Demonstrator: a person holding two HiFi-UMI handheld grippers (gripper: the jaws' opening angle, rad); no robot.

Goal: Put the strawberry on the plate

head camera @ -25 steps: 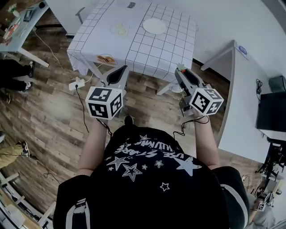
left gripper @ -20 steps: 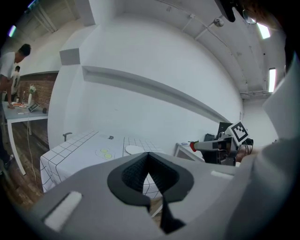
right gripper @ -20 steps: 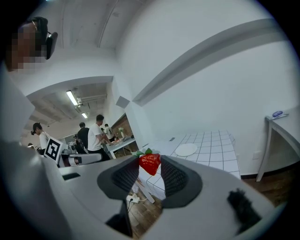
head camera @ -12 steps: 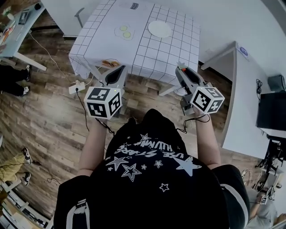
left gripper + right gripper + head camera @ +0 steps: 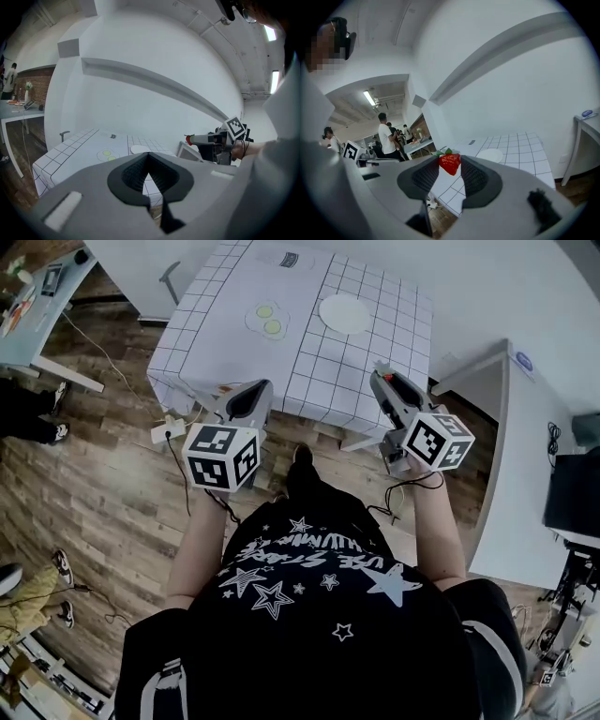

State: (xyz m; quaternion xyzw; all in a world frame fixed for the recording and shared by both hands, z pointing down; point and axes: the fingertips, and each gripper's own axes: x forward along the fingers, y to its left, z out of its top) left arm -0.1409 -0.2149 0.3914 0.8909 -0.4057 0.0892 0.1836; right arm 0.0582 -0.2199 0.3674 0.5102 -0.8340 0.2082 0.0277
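Observation:
A red strawberry (image 5: 450,164) with green leaves sits between the pads of my right gripper (image 5: 450,169), which is shut on it. In the head view that gripper (image 5: 379,380) hovers over the near edge of the white grid-cloth table (image 5: 361,357). The empty white plate (image 5: 345,312) lies further back on the table, also visible from the right gripper (image 5: 489,155) and the left gripper (image 5: 139,149). My left gripper (image 5: 263,386) is held level at the table's near edge, its jaws (image 5: 149,157) shut with nothing between them.
A clear plate with two green slices (image 5: 267,320) lies left of the white plate. A grey desk (image 5: 520,456) stands to the right and a pale table (image 5: 42,296) to the far left. A power strip (image 5: 167,431) with cables lies on the wood floor. Several people (image 5: 386,136) stand far off.
The person has stepped toward the table, which now sits lower and closer in the head view. Both grippers reach its near edge. The strawberry stays held in the right gripper.

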